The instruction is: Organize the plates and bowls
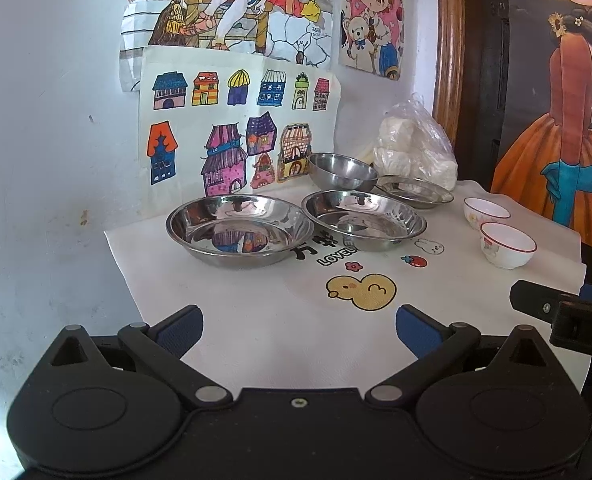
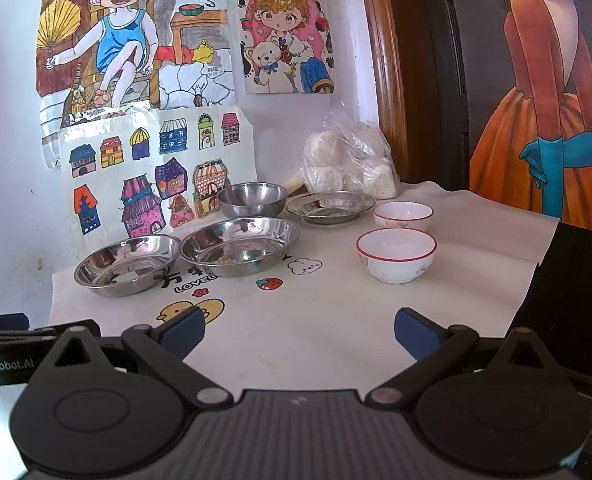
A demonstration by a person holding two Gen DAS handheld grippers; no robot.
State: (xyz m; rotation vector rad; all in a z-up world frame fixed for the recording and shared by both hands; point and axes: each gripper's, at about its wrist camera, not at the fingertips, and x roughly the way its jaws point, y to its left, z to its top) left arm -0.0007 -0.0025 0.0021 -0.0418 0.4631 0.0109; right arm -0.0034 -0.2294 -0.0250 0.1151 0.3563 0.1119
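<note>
Three steel plates sit on the white table mat: a left plate, a middle plate, and a back plate. A steel bowl stands behind them. Two white bowls with red rims stand at the right: a near one and a far one. My left gripper is open and empty above the mat's front. My right gripper is open and empty, short of the near white bowl.
A clear plastic bag of white buns sits at the back, partly over the back plate. Children's drawings hang on the wall behind. A wooden frame and a dark painted panel stand at the right. The mat ends at its right edge.
</note>
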